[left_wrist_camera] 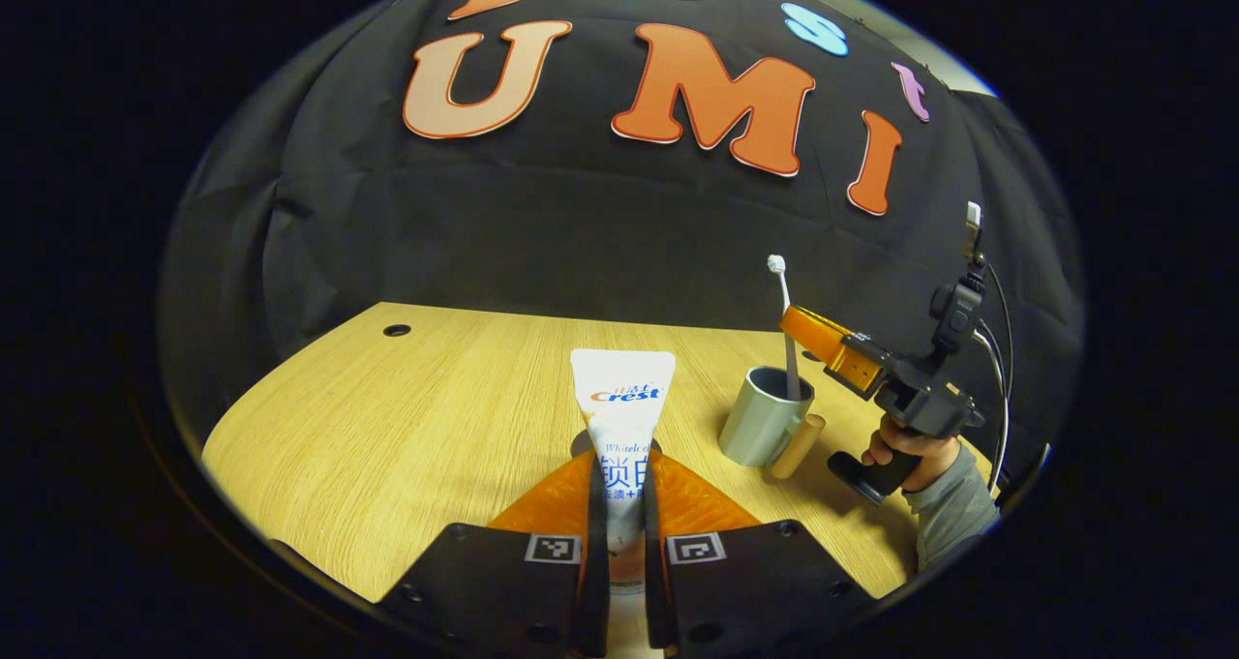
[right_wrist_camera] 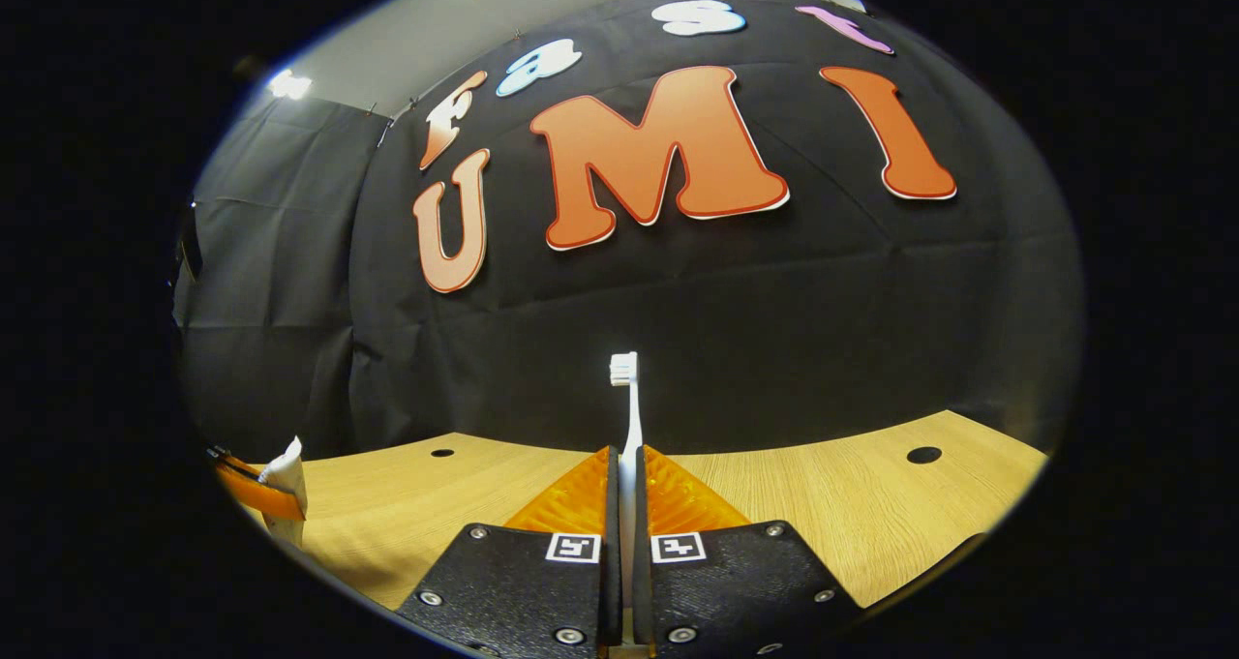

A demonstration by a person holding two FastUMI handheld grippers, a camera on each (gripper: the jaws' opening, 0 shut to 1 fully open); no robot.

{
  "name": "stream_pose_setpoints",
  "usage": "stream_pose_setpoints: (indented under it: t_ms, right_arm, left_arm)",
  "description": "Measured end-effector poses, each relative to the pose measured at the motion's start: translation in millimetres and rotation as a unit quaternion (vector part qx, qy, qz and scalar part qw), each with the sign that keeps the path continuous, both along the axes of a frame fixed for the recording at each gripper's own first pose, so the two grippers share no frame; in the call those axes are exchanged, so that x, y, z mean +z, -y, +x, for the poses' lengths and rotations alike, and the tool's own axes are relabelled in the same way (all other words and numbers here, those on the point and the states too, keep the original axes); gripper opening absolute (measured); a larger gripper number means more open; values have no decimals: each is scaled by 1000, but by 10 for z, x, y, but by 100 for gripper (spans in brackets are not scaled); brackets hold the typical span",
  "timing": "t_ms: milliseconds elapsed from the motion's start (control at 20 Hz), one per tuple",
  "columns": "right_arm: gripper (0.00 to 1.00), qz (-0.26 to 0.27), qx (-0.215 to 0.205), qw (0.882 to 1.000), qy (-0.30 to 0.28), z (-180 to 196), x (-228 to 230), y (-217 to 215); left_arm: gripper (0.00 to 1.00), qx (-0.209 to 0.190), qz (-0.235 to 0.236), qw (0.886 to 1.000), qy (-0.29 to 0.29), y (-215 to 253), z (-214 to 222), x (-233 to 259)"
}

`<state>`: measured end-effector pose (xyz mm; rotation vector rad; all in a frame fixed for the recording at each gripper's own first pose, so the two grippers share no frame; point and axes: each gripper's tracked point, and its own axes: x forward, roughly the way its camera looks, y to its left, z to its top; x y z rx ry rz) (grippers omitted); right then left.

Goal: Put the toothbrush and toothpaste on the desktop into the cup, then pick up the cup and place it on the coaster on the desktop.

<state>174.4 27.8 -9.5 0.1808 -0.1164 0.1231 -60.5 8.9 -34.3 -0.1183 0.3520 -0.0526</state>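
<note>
In the left gripper view my left gripper is shut on a white toothpaste tube, which sticks up and forward above the wooden desktop. To the right stands a grey cup with a wooden handle. A white toothbrush stands upright with its lower end inside the cup, held by the other gripper in a person's hand. In the right gripper view my right gripper is shut on the toothbrush, bristles up. The toothpaste tube and the other gripper appear at far left.
A dark round patch shows on the desktop just behind the toothpaste tube. Cable holes sit at the desk's back left and in the right gripper view at the right. Black cloth walls close off the back.
</note>
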Motion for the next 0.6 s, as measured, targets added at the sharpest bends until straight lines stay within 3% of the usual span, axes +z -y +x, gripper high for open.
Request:
stream_pose_setpoints:
  t_ms: [450, 600]
  right_arm:
    - [5, -27, -6, 999, -18, -193, -144, 27]
    - [5, -25, -9, 999, -26, -212, -200, 57]
  left_arm:
    - [18, -20, 2, 999, 31, 262, 464, 265]
    - [18, -17, -21, 999, 38, 368, 609, 285]
